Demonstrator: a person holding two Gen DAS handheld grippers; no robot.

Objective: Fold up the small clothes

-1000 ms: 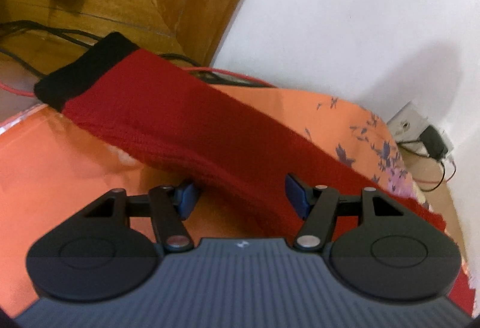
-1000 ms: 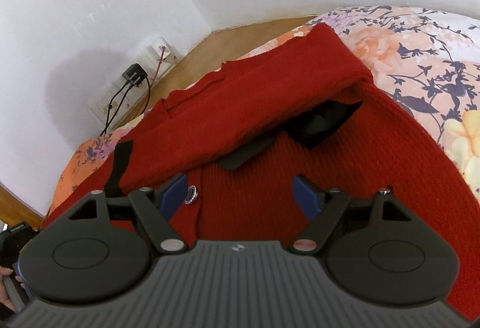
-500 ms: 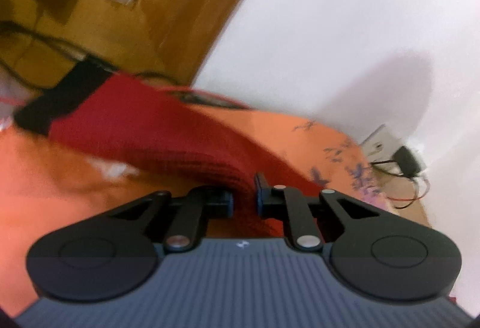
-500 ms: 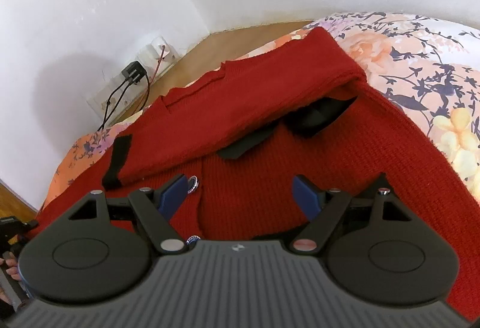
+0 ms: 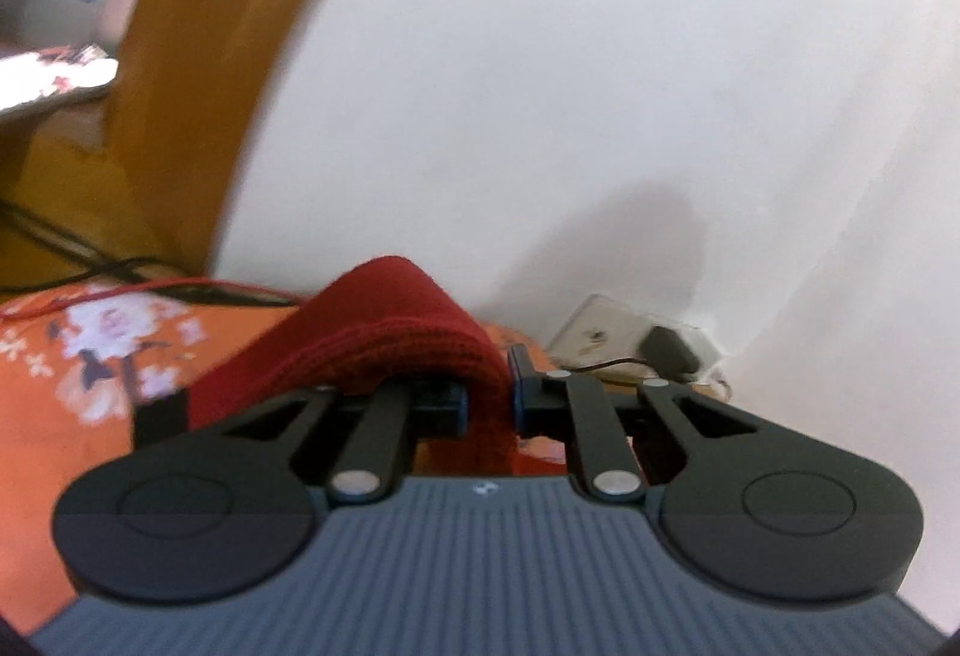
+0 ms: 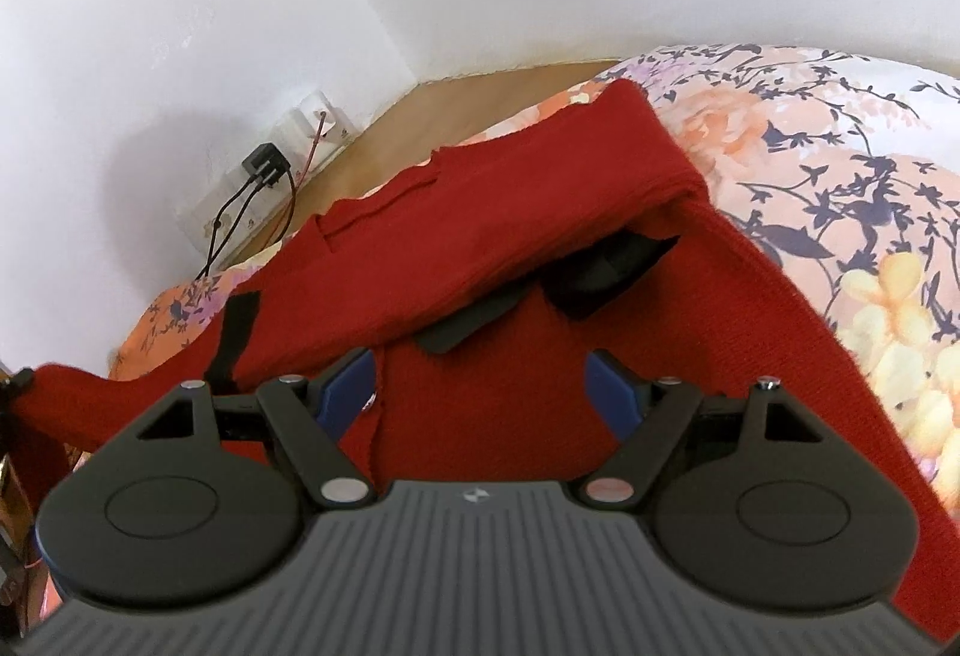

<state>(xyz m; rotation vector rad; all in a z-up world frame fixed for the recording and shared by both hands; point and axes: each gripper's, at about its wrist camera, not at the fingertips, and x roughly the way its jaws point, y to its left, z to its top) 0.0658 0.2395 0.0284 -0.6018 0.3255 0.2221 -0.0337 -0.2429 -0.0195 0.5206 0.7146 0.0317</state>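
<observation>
A dark red knitted cardigan (image 6: pixel 480 236) with black cuffs lies spread on a floral bedsheet (image 6: pixel 840 188). One sleeve is folded across its body, its black cuff (image 6: pixel 606 272) lying near the middle. My left gripper (image 5: pixel 487 404) is shut on the other red sleeve (image 5: pixel 390 332), which is lifted off the bed and drapes over the left finger. That raised sleeve (image 6: pixel 54 398) shows at the far left of the right wrist view. My right gripper (image 6: pixel 480 386) hovers open over the cardigan's front, nothing between its blue pads (image 6: pixel 612 392).
A white wall (image 5: pixel 600 86) stands close behind the bed, with a socket plate (image 5: pixel 600 338) and a black plug (image 6: pixel 264 164) with cables. A wooden headboard (image 5: pixel 198 86) rises at the left. A wooden ledge (image 6: pixel 468 104) runs along the wall.
My left gripper shut on the red sleeve and lifted it up and toward the wall. The right gripper drew back slightly and stayed open.
</observation>
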